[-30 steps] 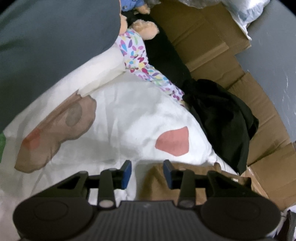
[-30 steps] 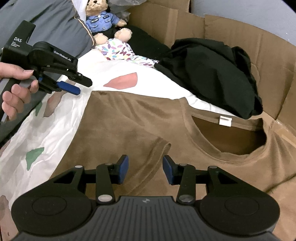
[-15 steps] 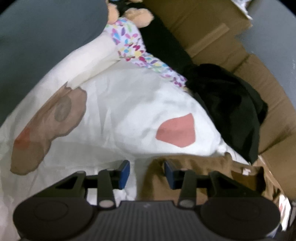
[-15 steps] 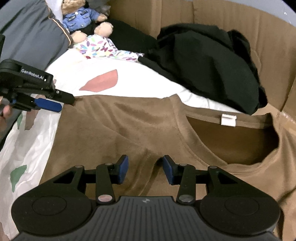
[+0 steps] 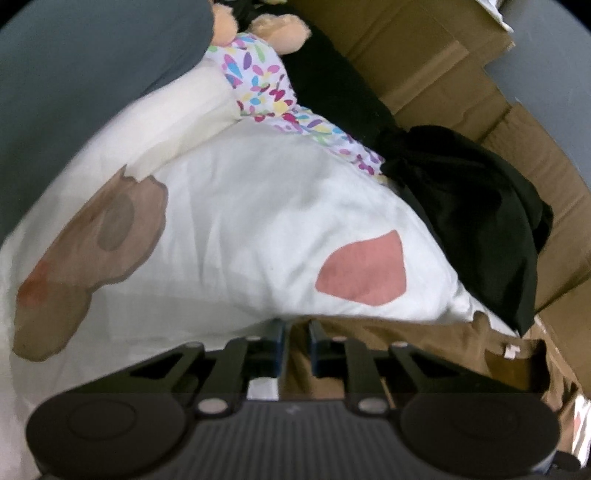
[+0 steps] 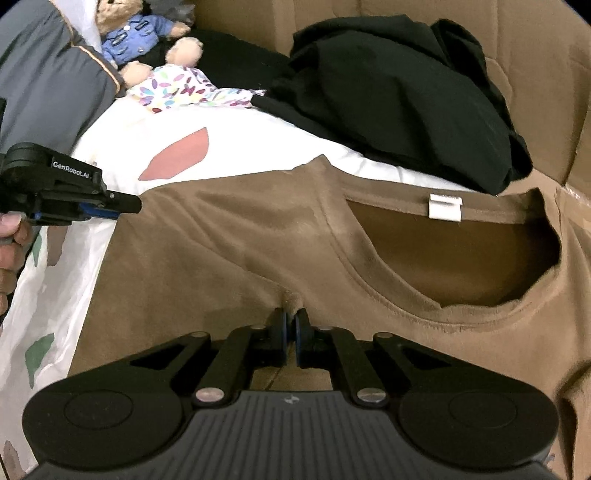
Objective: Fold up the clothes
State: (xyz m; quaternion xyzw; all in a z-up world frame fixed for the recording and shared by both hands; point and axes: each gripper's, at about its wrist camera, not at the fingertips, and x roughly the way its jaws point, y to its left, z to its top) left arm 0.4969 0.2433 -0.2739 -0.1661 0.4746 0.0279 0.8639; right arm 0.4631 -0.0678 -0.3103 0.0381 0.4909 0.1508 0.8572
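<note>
Your right gripper (image 6: pixel 290 325) fingers are closing, pinching the soft, fuzzy brown T-shirt (image 6: pixel 229 258); your left gripper (image 5: pixel 295 332) fingers are closing on its hem.

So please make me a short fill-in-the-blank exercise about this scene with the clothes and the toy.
1. The brown T-shirt has a small ____ label at its neckline.
2. The teddy bear wears a ____ uniform.
3. The right gripper, closing, pinches a fold of the ____ T-shirt.
4. The crumpled black garment lies against a wall of ____.

Missing words: white; blue; brown; cardboard
</note>
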